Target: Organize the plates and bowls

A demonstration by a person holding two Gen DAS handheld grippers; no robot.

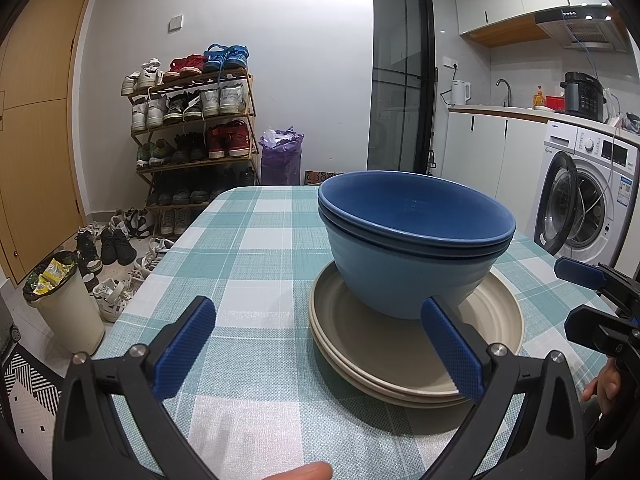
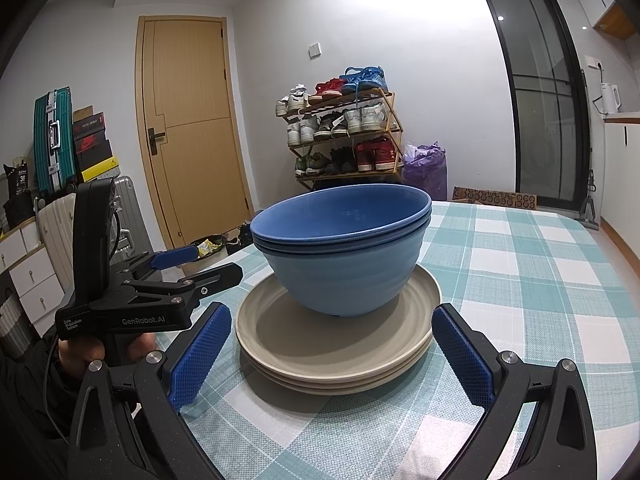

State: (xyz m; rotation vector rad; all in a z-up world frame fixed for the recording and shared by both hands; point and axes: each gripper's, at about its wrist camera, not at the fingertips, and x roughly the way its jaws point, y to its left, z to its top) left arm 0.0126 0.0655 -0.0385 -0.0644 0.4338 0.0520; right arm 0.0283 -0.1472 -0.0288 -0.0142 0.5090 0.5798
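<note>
1. Because the two blue bowls (image 1: 412, 248) sit one inside the other on top of the cream plates (image 1: 416, 344), the whole pile is one tall stack, near the middle of the checked tablecloth (image 1: 248, 240).
2. The left gripper (image 1: 318, 342) is low over the cloth, and its jaws are spread wide with nothing in them. Its right finger is just in front of the plates, but it cannot be told if it touches them.
3. The right gripper (image 2: 332, 350) faces the same pile from the other side. Its jaws are spread wide too, with the plates' near edge between the blue pads (image 2: 460, 354), and they hold nothing.
4. The bowls and plates look stiff and smooth, so they will likely be slippery. They look like light plastic, but that is a guess.
5. A good place to pinch a bowl would be its rim, with one finger inside and one outside.
6. A plate has a thin, low edge, so the grip would need to go on that edge.
7. The top bowl could stick to the one under it and lift both, and a push from the side could make the bowls slide on the plates.
</note>
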